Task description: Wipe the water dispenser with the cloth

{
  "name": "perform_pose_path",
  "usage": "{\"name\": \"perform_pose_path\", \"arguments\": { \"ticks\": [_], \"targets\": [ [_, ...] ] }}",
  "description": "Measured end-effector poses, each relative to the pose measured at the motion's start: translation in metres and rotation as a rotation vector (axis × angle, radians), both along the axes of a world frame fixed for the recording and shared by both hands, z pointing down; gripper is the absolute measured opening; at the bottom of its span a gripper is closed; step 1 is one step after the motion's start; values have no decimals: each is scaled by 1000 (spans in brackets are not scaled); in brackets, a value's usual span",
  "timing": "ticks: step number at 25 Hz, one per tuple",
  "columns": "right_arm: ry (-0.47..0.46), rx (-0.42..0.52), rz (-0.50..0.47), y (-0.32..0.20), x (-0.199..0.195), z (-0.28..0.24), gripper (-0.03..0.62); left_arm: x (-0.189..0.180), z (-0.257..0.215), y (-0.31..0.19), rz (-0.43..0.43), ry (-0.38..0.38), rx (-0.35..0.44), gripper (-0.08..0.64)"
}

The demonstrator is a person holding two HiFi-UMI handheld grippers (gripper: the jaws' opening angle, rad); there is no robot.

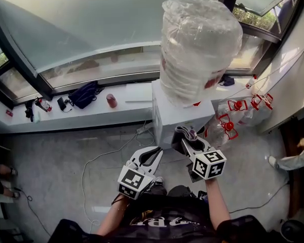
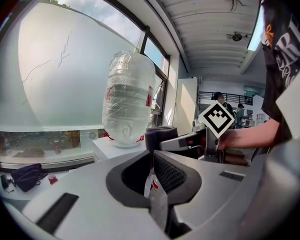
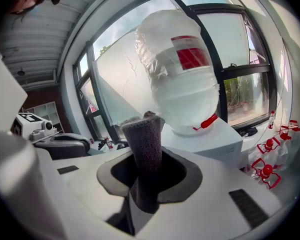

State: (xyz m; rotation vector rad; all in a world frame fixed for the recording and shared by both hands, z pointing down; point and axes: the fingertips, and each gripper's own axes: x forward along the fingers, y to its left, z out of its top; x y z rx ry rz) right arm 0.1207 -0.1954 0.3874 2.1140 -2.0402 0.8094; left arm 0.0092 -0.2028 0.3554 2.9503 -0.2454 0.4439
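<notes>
In front of the white water dispenser (image 1: 168, 116), the right gripper (image 1: 186, 137) is clamped on a dark grey cloth (image 3: 146, 154), which stands upright near the cabinet front. The left gripper (image 1: 153, 155) is closed with nothing in it. The inverted bottle (image 1: 198, 49) bears a red label (image 3: 192, 59), its lettering illegible.

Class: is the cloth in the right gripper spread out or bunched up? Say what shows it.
Bunched up. The cloth stands as a narrow dark roll, pinched between the jaws of the right gripper, not spread flat.
</notes>
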Motion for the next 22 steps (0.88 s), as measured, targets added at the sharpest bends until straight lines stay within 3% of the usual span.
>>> {"name": "perform_pose_path", "arguments": {
  "ticks": [5,11,18,22],
  "targets": [
    [-26,6,-55,-40,-15,7,104,-5,-4,-5,-47,-1,6,31],
    [-31,-69,-107,-84,-16,43,104,-11,-7,-23,-164,-1,15,31],
    [-45,-203,-95,-101,29,89,104,4,-8,-28,-280,-23,7,31],
    [-84,-208,-92,-88,67,92,104,30,-10,-24,-317,-21,1,31]
  ]
}}
